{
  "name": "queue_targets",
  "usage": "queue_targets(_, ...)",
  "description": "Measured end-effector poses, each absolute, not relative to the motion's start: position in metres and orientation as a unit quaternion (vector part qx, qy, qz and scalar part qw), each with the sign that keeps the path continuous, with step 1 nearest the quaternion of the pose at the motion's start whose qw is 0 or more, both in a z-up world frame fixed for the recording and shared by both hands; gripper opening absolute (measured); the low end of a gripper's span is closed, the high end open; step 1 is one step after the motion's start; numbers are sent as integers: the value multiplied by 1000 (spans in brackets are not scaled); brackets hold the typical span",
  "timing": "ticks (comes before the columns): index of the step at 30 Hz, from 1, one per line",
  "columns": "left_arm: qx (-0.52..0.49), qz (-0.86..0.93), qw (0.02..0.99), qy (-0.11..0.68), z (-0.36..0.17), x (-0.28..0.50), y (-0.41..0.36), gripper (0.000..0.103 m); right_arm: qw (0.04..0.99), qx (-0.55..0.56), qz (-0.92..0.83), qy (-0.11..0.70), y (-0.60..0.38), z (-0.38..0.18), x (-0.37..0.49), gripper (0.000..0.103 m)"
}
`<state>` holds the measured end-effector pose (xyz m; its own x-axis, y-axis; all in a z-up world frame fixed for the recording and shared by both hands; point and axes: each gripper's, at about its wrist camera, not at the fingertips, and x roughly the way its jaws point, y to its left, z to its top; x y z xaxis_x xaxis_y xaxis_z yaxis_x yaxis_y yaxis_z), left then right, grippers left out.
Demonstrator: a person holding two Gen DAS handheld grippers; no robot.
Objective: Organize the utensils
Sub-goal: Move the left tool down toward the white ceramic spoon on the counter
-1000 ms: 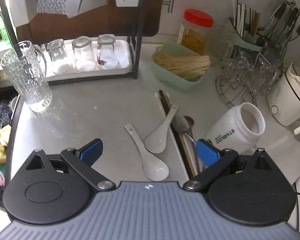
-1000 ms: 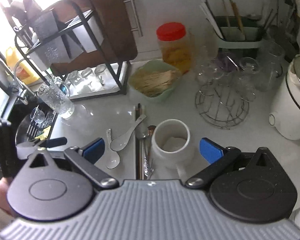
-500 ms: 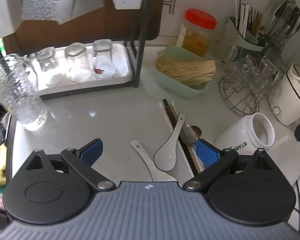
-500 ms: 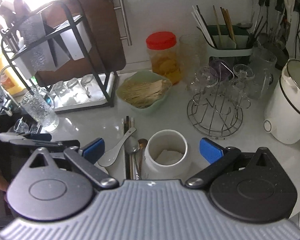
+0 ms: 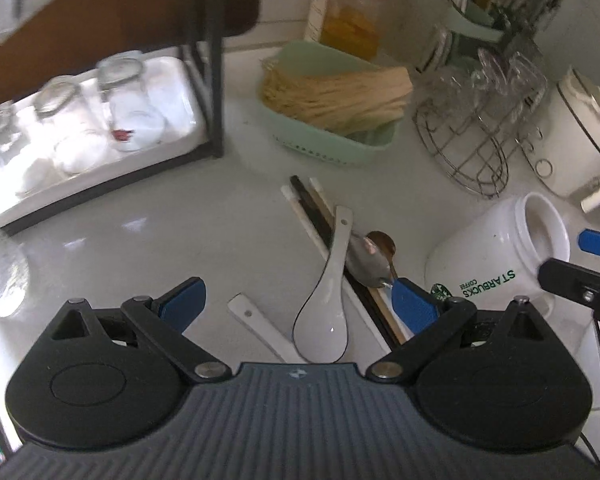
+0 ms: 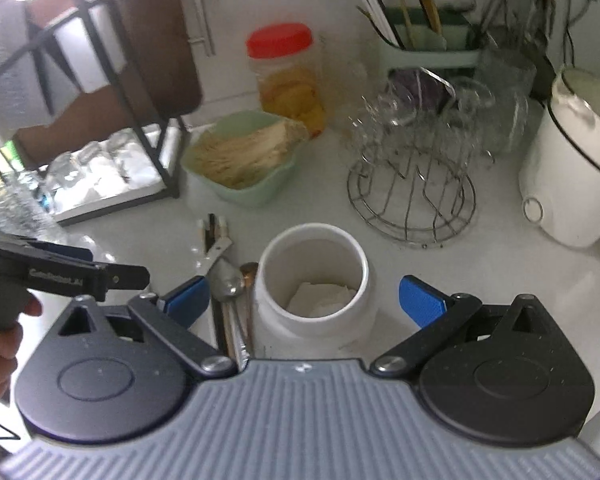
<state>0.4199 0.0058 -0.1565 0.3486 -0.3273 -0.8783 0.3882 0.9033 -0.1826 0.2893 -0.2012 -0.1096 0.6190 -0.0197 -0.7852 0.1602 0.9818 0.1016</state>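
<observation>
Step in hand, as I judge it: right gripper [image 6: 306, 294] brackets the white jar [image 6: 314, 280] to steady it while left gripper [image 5: 298, 300] goes for a spoon. To do it well: close right pads on the jar's straight wall below the shoulder, not the rim, since glazed ceramic is slick & heavy; bring left down over the handle of one spoon only, square to it, so the pile isn't dragged. Both grippers are spread wide w/ nothing held; right has the jar between its fingers, contact can't be told. Biggest to smallest: countertop [image 5: 188, 232] is pale, glossy, shows reflections. Jar stands right of the utensils, round, wide-mouthed, green lettering on its side, something white inside. Chopsticks [image 5: 312, 216], long, thin, dark & pale, lie in a row running near to far. White ceramic spoon [image 5: 326, 292], smooth, deep bowl, rests across them; second white spoon [image 5: 256, 326] just left, partly hidden. Metal spoon [image 5: 368, 260], shiny, sits atop the sticks.
</observation>
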Motion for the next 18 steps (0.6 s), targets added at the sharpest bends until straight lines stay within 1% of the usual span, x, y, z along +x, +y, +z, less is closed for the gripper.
queue_targets(4, 39, -238, 816, 525, -167, 432, -5, 99, 893, 83, -63, 437, -200, -123, 295, 97)
queue_targets(10, 38, -264, 805, 530, -179, 453, -18, 88, 894, 72, -75, 436, -195, -139, 302, 95)
queue_targets(12, 37, -273, 801, 531, -182, 458, -23, 83, 895, 69, -82, 433, -195, -143, 304, 95)
queue_targets(14, 35, -280, 796, 535, -186, 463, -28, 74, 896, 68, -78, 432, -193, -148, 306, 95)
queue_targets(18, 40, -290, 788, 541, -194, 470, -36, 64, 898, 65, -84, 426, -191, -153, 308, 97)
